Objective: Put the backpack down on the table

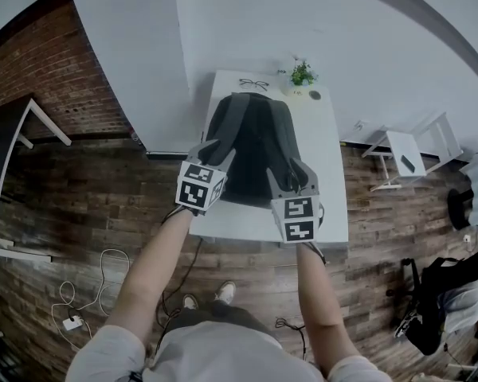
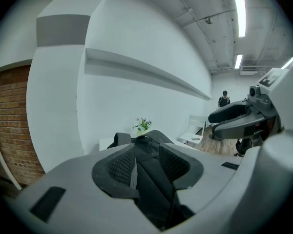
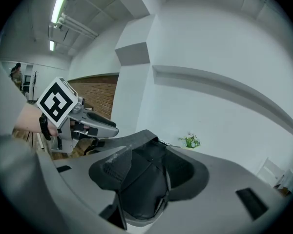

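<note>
Head view is showing the backpack (image 1: 255, 138) lying lengthwise on the worktop (image 1: 328, 165); left gripper (image 1: 217, 153) and right gripper (image 1: 293, 173) jaws are gaping wide, unclamped, straddling its near end.

No text, label, brand, number or sign can be read in any of the views.
</note>
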`<state>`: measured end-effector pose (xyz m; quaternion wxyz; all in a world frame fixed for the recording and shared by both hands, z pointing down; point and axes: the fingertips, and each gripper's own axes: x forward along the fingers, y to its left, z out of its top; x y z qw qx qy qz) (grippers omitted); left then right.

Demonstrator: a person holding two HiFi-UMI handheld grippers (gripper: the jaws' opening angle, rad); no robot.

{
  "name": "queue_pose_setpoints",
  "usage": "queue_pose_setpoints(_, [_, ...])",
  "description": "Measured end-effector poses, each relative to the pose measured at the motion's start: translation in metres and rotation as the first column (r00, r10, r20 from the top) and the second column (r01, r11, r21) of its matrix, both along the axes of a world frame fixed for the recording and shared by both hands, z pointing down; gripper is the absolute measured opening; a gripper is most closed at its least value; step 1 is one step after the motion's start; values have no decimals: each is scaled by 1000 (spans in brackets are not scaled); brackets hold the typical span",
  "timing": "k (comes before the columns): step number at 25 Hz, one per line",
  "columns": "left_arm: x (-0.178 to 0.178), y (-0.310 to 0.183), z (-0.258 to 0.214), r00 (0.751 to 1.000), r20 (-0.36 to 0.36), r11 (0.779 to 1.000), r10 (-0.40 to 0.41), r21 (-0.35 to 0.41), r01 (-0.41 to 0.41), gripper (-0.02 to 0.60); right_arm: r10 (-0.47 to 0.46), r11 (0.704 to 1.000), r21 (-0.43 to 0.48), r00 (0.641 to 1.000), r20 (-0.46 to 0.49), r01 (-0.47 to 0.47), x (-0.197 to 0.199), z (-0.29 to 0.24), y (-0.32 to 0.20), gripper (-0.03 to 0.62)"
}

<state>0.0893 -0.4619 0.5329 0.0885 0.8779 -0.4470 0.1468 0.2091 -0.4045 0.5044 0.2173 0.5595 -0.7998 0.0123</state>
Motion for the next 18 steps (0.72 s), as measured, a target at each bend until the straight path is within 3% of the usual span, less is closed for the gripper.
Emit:
queue_pose_setpoints(7, [2, 21, -12, 1000, -6, 1000, 15, 26, -15, 162, 18, 999, 26, 1000, -2, -18, -1, -17, 19, 233])
queue_pose_setpoints(18, [-25, 85, -49, 998, -58, 993, 33, 113, -26, 44, 44, 997, 72, 999, -31, -41, -42, -44, 74, 147])
